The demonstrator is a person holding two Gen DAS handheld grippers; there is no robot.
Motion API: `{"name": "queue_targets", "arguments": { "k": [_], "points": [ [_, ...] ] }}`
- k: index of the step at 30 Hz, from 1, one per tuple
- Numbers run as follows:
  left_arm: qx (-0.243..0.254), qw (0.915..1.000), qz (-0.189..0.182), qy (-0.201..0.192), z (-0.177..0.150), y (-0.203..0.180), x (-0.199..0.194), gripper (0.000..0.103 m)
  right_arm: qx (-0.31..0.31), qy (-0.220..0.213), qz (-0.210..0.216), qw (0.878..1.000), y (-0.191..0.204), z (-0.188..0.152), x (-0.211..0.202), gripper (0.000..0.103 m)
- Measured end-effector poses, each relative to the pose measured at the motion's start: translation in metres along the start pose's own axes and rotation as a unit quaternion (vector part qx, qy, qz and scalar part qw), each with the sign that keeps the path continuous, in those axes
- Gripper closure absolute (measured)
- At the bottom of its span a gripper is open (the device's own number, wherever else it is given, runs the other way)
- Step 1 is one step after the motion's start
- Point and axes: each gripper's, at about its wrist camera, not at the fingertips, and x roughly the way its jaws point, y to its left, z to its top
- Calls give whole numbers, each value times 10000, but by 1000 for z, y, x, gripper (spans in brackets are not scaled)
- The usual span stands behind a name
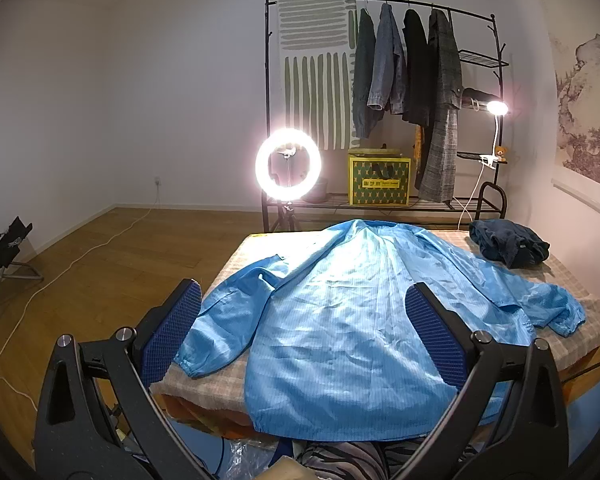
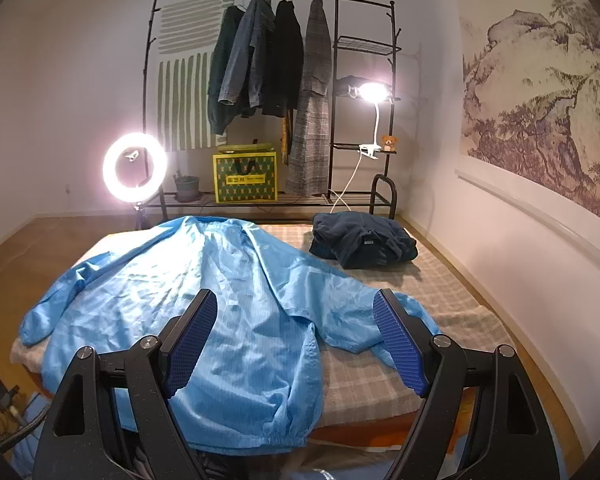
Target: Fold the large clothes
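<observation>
Spread back-up directly ahead of both tools: thin, shiny light-blue jacket (image 1: 340,312) on a checked beige table covering (image 2: 440,288), hem hanging over the near edge below the fingers. Left gripper (image 1: 304,332) splayed wide, empty. Right gripper (image 2: 296,340) likewise parted, holding nothing. Probably light, limp and slick, so prone to sliding and ballooning. Best taken at an elastic cuff or shoulder seam: left sleeve (image 1: 220,320) just beyond the left tool's left finger, right sleeve (image 2: 364,320) between the right tool's fingers. Front closure hidden underneath. Dark navy folded garment (image 2: 364,244) far ahead to the right, detail unclear. Near hem partly cut off by tool bodies.
</observation>
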Motion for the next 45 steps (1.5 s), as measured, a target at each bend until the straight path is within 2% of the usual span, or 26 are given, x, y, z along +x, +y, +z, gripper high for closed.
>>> {"name": "queue_targets", "arguments": {
  "k": [14,28,45],
  "points": [
    [-24,9999,87,92,10,7,26,0,124,37,54,9999,5,13,15,23],
    [-9,9996,237,139,-2,11,39,0,208,103,185,9996,18,19,21,23],
    [-79,9980,528,344,-18,39,67,0,17,150,282,9995,39,19,28,23]
  ]
}}
